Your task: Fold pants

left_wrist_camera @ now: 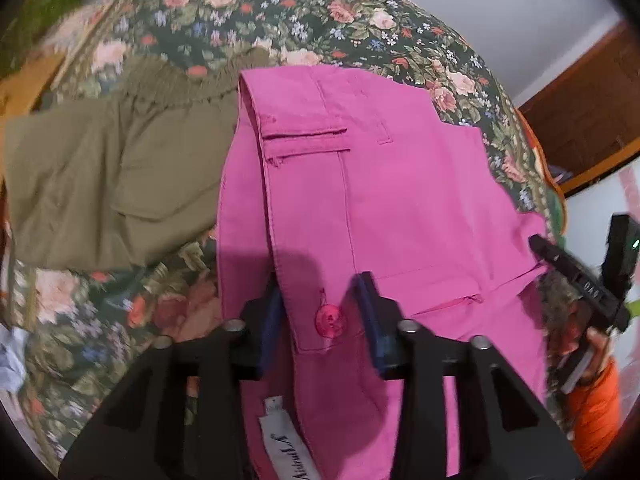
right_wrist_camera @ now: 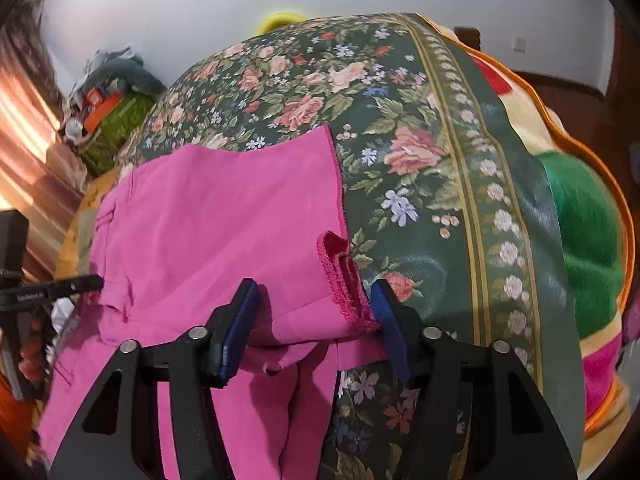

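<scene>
Pants (left_wrist_camera: 400, 200) in bright pink lie folded on a bed (left_wrist_camera: 320, 20) covered by a dark green spread with roses. All places below are told from these pants.

Their waistband end, with a pink button (left_wrist_camera: 330, 319) and a white label (left_wrist_camera: 286, 446) inside, lies nearest the left gripper (left_wrist_camera: 320, 312). That gripper's jaws stand apart on either side of the button flap, with blue pads clear of the cloth, so they are released and grasp nothing.

At the opposite end, the hemmed leg ends (right_wrist_camera: 344, 280) with their overlocked pink stitching lie stacked one on another. The right gripper (right_wrist_camera: 316, 316) hovers there with its jaws spread, one pad over the pink cloth and the other just past the hem edge above the bedspread; whether that pad touches the hem cannot be told. These jaws too are released.

Beside the pants, on the side away from the right gripper, lies an olive green garment (left_wrist_camera: 112, 176) with an elastic waistband, touching the pink cloth along one edge.

A hand (left_wrist_camera: 596, 344) with an orange sleeve holds the right gripper.
</scene>
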`<action>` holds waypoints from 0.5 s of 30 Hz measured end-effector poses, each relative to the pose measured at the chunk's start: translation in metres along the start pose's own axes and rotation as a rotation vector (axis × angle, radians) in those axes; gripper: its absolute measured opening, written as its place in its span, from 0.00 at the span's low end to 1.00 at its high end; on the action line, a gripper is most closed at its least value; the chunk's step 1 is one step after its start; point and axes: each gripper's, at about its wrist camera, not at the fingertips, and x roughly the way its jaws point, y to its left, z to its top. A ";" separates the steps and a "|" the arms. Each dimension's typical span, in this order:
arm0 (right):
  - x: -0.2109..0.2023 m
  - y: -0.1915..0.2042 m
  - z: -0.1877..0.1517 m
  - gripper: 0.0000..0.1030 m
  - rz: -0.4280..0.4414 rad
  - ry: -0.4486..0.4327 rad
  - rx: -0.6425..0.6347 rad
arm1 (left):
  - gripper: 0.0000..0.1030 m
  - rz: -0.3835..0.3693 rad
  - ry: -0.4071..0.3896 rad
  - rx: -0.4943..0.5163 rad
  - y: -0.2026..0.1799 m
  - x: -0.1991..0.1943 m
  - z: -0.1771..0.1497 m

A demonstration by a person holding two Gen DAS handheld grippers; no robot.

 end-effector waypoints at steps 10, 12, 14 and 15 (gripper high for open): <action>0.003 0.013 -0.012 0.07 -0.097 0.021 -0.212 | 0.04 0.224 -0.148 0.116 -0.015 -0.017 -0.003; 0.004 0.017 -0.014 0.07 -0.131 0.016 -0.238 | 0.05 0.242 -0.141 0.114 -0.014 -0.014 -0.002; 0.005 0.021 -0.014 0.07 -0.162 0.011 -0.259 | 0.05 0.274 -0.132 0.122 -0.015 -0.008 -0.002; 0.006 0.023 -0.014 0.07 -0.173 0.014 -0.261 | 0.05 0.286 -0.133 0.132 -0.018 -0.006 -0.003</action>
